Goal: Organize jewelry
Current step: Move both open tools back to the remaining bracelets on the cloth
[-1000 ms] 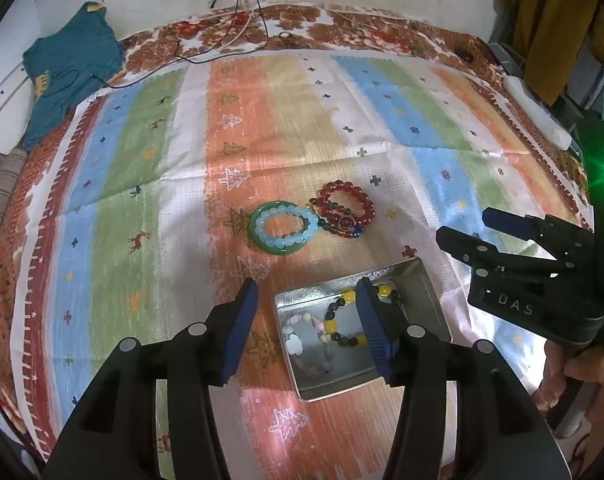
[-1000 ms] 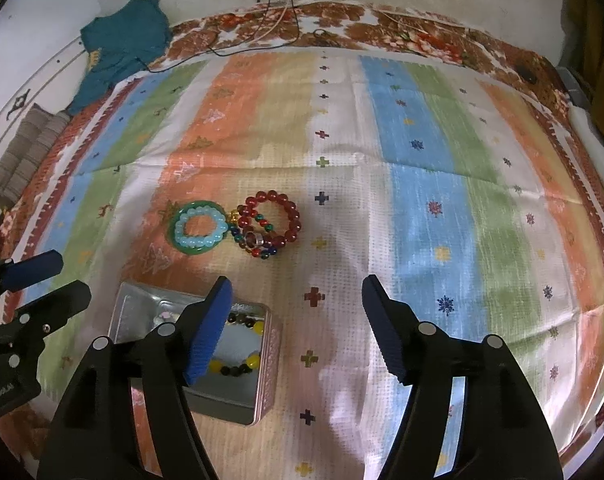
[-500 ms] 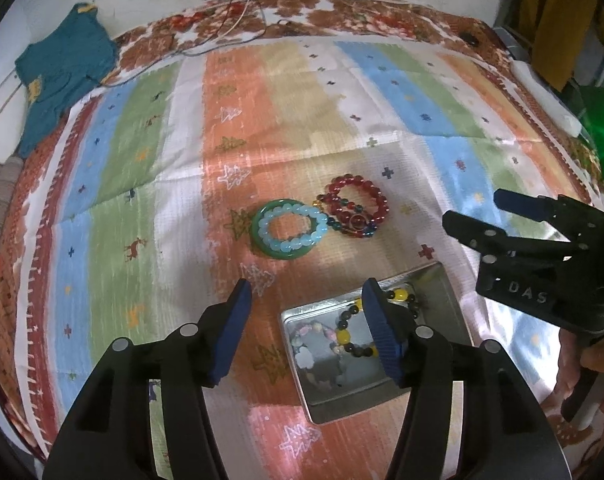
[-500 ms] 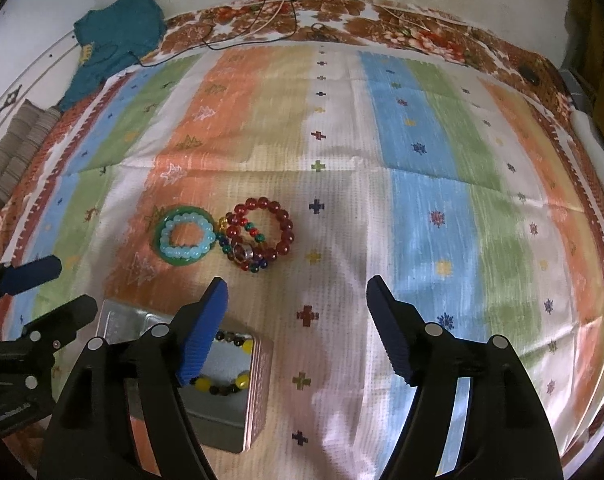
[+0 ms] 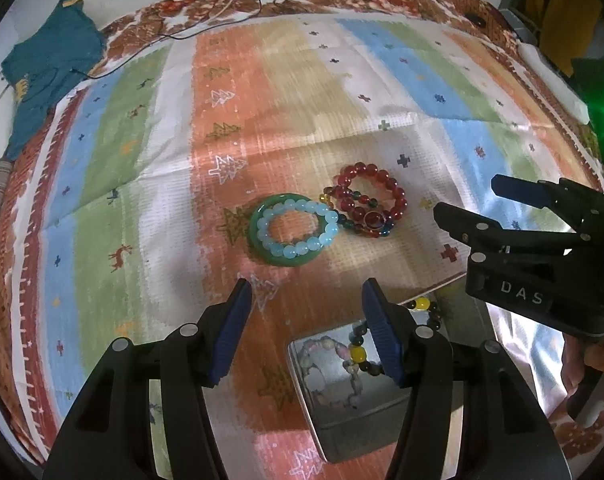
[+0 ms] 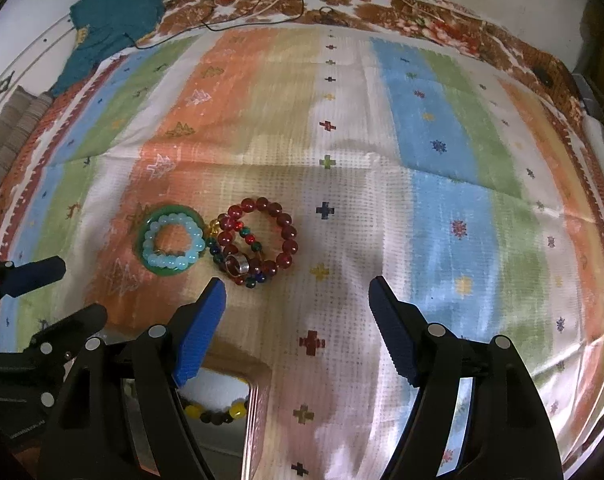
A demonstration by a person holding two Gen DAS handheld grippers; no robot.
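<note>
A light-blue bead bracelet lies on a green bangle (image 5: 290, 228) (image 6: 172, 242) on the striped cloth. Touching its right side is a red bead bracelet (image 5: 371, 200) (image 6: 268, 240), tangled with a multicoloured bead strand and a silver ring (image 6: 238, 266). An open metal tin (image 5: 341, 436) (image 6: 258, 412) nearer the cameras holds a yellow-and-black bead bracelet (image 5: 421, 308) (image 6: 216, 412) and a pale one. My left gripper (image 5: 305, 292) (image 6: 78, 288) is open and empty, just short of the bangle. My right gripper (image 6: 298, 284) (image 5: 467, 198) is open and empty, to the right of the red bracelet.
The striped cloth (image 6: 441, 140) covers a bed-like surface. A teal garment (image 5: 50, 68) and thin cables (image 5: 222, 12) lie at the far edge. A long white object (image 5: 553, 84) sits at the right edge. A person's hand (image 5: 593, 360) holds the right gripper's handle.
Both grippers have come forward and down toward the bracelets, which now look larger. The tin has slid lower in both views. Both pairs of jaws stand a little wider.
</note>
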